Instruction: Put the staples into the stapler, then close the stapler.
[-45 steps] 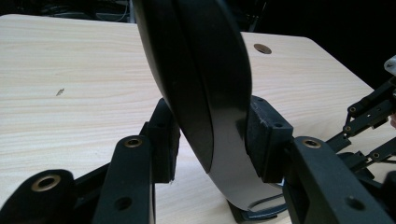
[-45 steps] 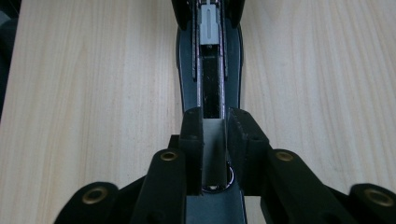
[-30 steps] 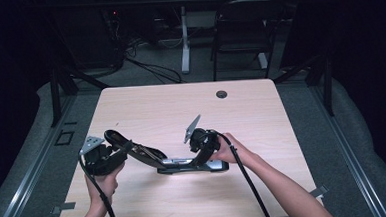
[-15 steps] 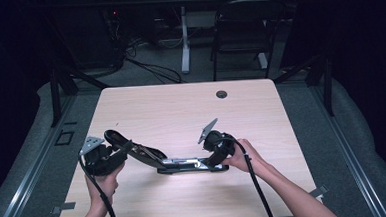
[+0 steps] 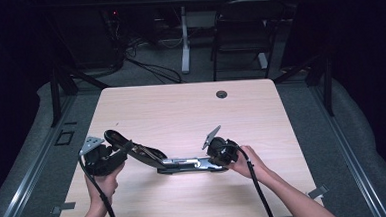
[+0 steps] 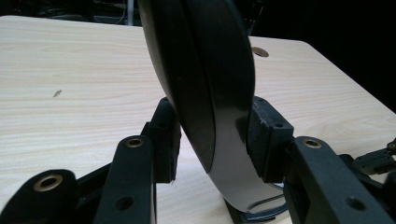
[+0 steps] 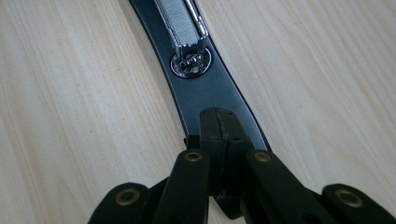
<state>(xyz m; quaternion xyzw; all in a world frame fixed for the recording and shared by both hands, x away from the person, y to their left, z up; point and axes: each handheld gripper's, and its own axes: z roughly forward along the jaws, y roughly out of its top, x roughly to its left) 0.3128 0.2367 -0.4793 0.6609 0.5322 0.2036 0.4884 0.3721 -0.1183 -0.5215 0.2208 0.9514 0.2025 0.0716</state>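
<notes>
A pale wooden table (image 5: 181,114) with a round cable hole (image 5: 222,94) stands on grey carpet (image 5: 332,131). Behind it the room is dark, with a chair (image 5: 240,41), a white desk leg (image 5: 184,39) and loose cables (image 5: 149,68) on the floor.

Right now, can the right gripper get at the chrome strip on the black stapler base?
Probably yes. The right gripper, fingers just closed on nothing, sits over the stapler base right before the chrome strip; the way looks free.

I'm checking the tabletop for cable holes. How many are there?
1. The hole sits near the table's far edge, right of centre, beyond the stapler; it also shows in the left gripper view.
</notes>
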